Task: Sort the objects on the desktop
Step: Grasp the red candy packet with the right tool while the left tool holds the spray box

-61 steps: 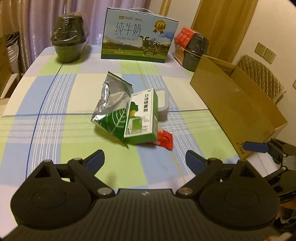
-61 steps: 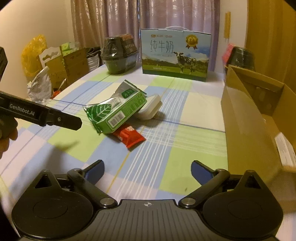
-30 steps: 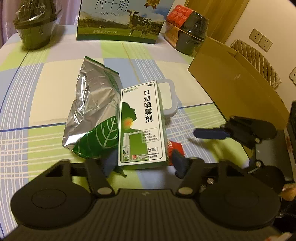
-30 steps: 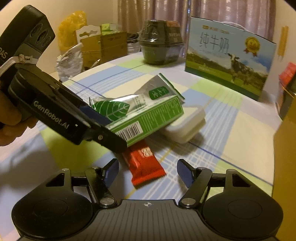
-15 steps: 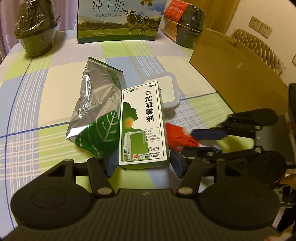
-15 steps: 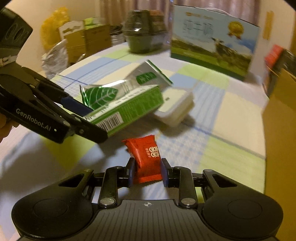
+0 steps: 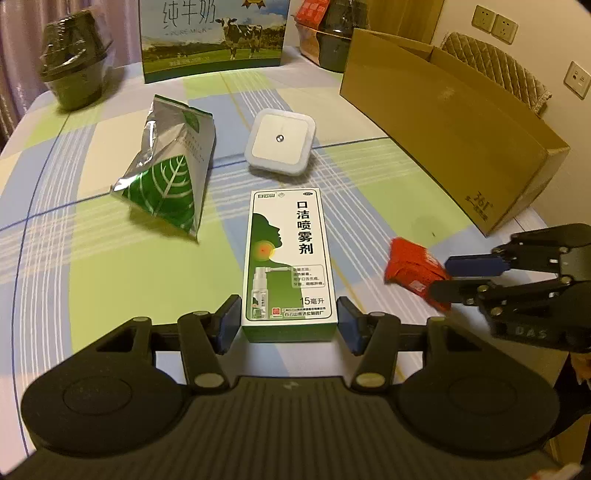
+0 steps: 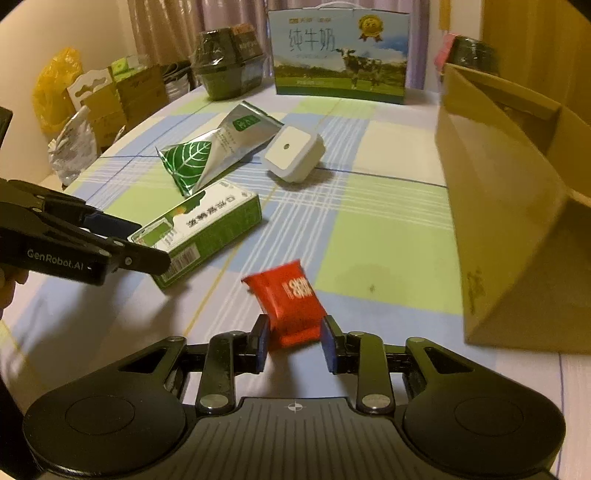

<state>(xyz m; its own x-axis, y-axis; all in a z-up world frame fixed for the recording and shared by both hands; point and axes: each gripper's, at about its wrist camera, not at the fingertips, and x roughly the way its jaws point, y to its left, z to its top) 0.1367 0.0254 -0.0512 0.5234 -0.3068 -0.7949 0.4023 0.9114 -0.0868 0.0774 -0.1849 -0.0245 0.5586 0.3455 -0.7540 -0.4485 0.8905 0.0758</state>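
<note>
Left wrist view: the left gripper (image 7: 288, 325) clasps the green-and-white spray carton (image 7: 288, 258), centre-near; a silver leaf-printed pouch (image 7: 168, 173) and white square plastic case (image 7: 280, 142) lie farther off, unsorted.

Right wrist view: the right gripper (image 8: 293, 345) pinches a red snack packet (image 8: 290, 306) — the brown cardboard box (image 8: 513, 229) stands right; nothing visibly sorted yet.

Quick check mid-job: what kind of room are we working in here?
Most likely a home dining or living room. The table wears a checked tablecloth, curtains hang behind it, and a boxed milk gift carton and wrapped black bowls stand on the far side.
</note>
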